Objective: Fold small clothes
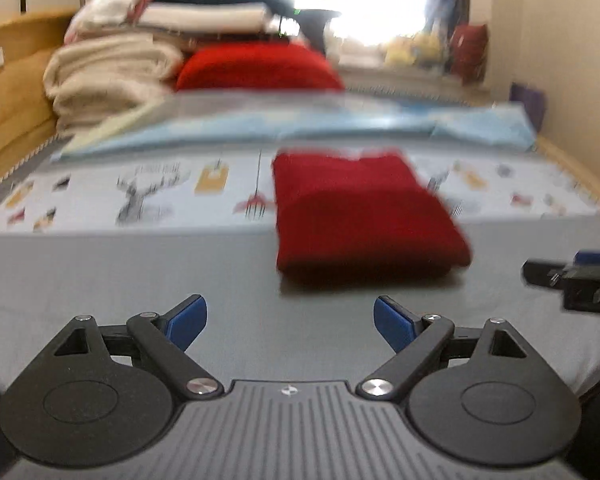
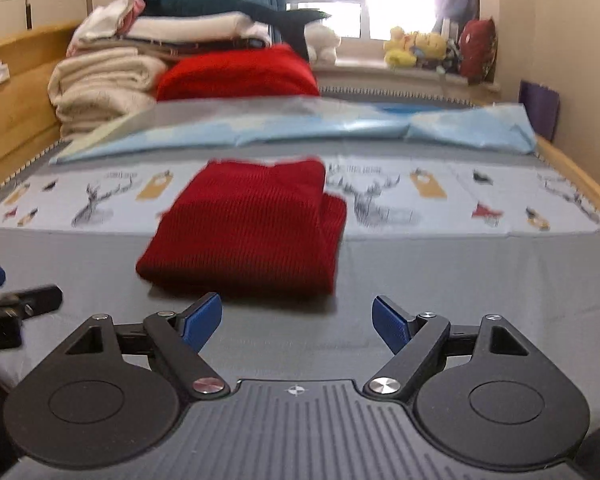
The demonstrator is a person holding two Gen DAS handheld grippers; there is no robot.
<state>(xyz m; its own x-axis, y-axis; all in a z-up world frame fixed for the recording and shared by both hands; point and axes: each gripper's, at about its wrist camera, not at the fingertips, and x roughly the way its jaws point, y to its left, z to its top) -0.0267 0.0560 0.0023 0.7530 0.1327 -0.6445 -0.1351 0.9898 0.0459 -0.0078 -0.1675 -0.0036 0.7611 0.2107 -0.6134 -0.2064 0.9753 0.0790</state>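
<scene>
A folded dark red knit garment (image 1: pixel 360 216) lies flat on the grey bed sheet (image 1: pixel 140 272), partly over the printed blue strip. It also shows in the right wrist view (image 2: pixel 248 232). My left gripper (image 1: pixel 290 322) is open and empty, just short of the garment's near edge. My right gripper (image 2: pixel 296 322) is open and empty, close to the garment's near right corner. The right gripper shows at the right edge of the left wrist view (image 1: pixel 572 280); the left gripper shows at the left edge of the right wrist view (image 2: pixel 4 304).
A stack of folded cream and white blankets (image 2: pixel 100 84) with a teal item on top and a bright red folded cloth (image 2: pixel 236 72) sits at the far left. A light blue sheet (image 2: pixel 300 128) crosses the bed. Wooden bed rails (image 2: pixel 16 92) run along both sides. Plush toys (image 2: pixel 416 48) line the windowsill.
</scene>
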